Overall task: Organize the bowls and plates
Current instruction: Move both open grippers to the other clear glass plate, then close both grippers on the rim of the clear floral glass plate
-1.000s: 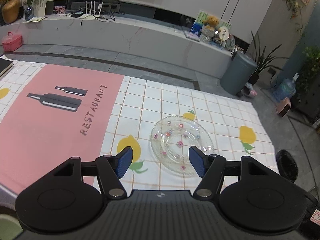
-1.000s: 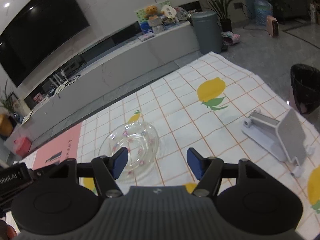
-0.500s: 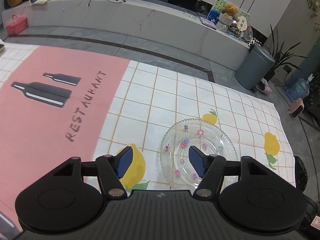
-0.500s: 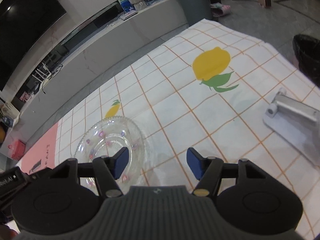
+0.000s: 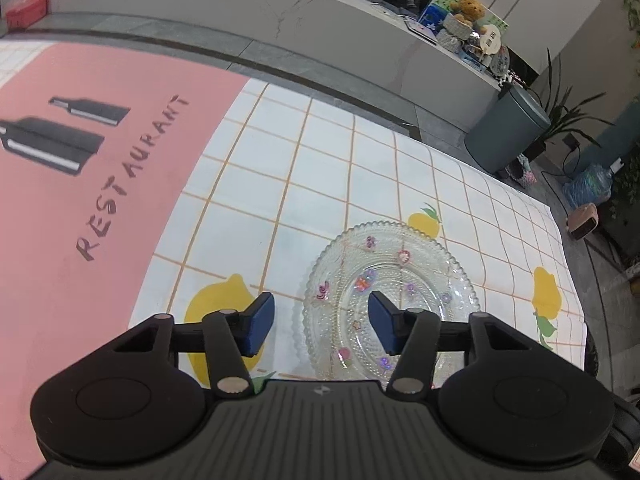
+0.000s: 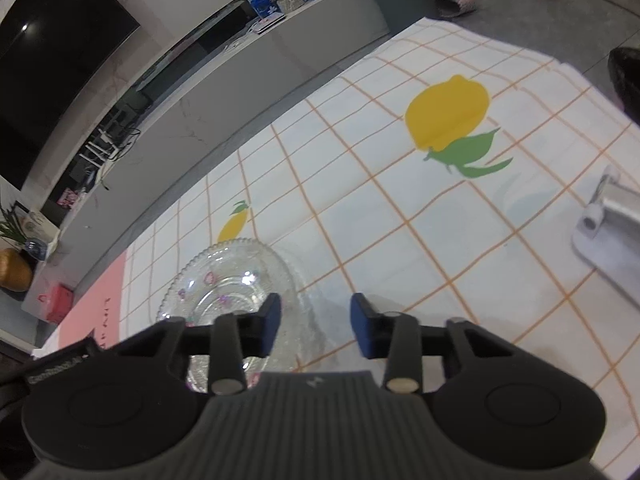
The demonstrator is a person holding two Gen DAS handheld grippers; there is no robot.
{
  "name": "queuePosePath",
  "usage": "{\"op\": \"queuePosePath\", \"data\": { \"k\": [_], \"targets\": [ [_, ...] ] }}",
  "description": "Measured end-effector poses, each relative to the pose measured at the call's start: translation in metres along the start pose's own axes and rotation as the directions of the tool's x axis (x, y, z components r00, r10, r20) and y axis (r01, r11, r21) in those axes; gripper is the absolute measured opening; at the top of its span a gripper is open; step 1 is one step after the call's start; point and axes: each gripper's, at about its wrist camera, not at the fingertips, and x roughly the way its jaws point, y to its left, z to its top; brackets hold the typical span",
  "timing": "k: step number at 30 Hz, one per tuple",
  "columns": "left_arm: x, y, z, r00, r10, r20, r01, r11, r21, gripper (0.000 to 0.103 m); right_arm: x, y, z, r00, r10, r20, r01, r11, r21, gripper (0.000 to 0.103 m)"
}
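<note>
The glass plate (image 5: 390, 304) loses its near rim behind the left claw's (image 5: 321, 328) body. In the right wrist view the grey stand (image 6: 612, 236) is cut by the picture's right edge.

A long pale marble ledge (image 5: 280, 28) lines the wall beneath a dark television (image 6: 52, 60), over grey floor (image 5: 132, 26).

One clear glass plate (image 5: 390, 292), round, beaded scalloped rim, dimpled texture, small pink and purple flower decals around the well. Lies flat and upright on the desk, empty. Relative to the left claw (image 5: 320, 326): its left rim edge sits in the gap between the fingers, and the right finger is over the plate's well. Relative to the right claw (image 6: 315, 330): plate is to the left, its right rim under the left finger, edge reaching into the gap.
</note>
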Motion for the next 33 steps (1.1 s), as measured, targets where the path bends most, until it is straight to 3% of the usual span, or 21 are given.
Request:
{"op": "queuePosePath", "data": {
  "k": [1, 4, 7, 13, 23, 33],
  "targets": [
    [0.001, 0.001, 0.000, 1.000, -0.008, -0.004, 0.008, 1.000, -0.004, 0.055, 0.001, 0.000, 0.000, 1.000, 0.011, -0.009, -0.011, 1.000, 0.006, 0.026],
    [0.005, 0.003, -0.001, 1.000, -0.022, -0.018, 0.022, 1.000, -0.004, 0.045, 0.004, 0.000, -0.002, 0.999, 0.036, -0.020, -0.036, 0.999, 0.016, 0.025],
    [0.007, 0.002, 0.000, 0.999, -0.028, -0.016, 0.028, 1.000, 0.009, 0.040, 0.004, 0.002, -0.003, 0.999, 0.042, -0.026, -0.042, 0.999, 0.010, 0.024],
    [0.009, 0.001, 0.000, 0.999, -0.037, -0.022, 0.037, 0.999, 0.008, 0.027, 0.007, 0.007, -0.009, 0.997, 0.058, -0.046, -0.058, 0.998, -0.006, 0.010],
    [0.000, -0.006, -0.002, 1.000, -0.005, -0.028, 0.006, 0.999, 0.042, 0.026, 0.001, 0.001, -0.006, 0.995, 0.069, -0.071, -0.068, 0.998, 0.012, 0.006],
    [-0.026, -0.004, -0.014, 1.000, -0.015, -0.022, 0.015, 1.000, 0.016, 0.025, -0.026, 0.000, -0.011, 0.990, 0.098, -0.097, -0.099, 0.995, -0.006, 0.007]
  ]
}}
